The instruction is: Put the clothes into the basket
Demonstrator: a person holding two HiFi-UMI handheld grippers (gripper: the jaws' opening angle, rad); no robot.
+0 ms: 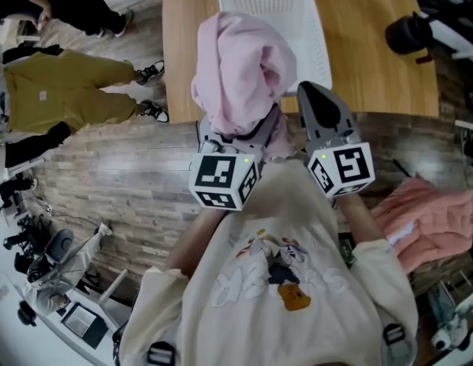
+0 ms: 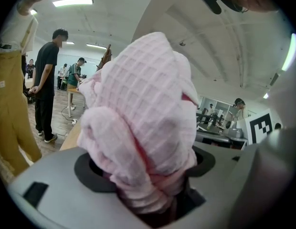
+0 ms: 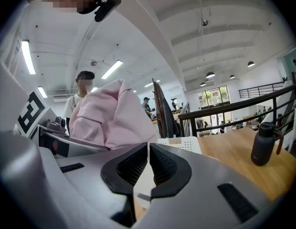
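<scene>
step: taking the pink cloth (image 1: 240, 67) to the white basket (image 1: 305, 21)
left gripper (image 1: 238, 137): fingers squeeze the pink cloth, held up near the basket
right gripper (image 3: 148, 163): fingers closed together, holding nothing
white basket: on the worktop (image 1: 374, 59)
next: probably move over the basket, then let go

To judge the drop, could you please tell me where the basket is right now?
The white basket sits on the wooden table at the head view's top centre, just beyond the pink garment.
</scene>
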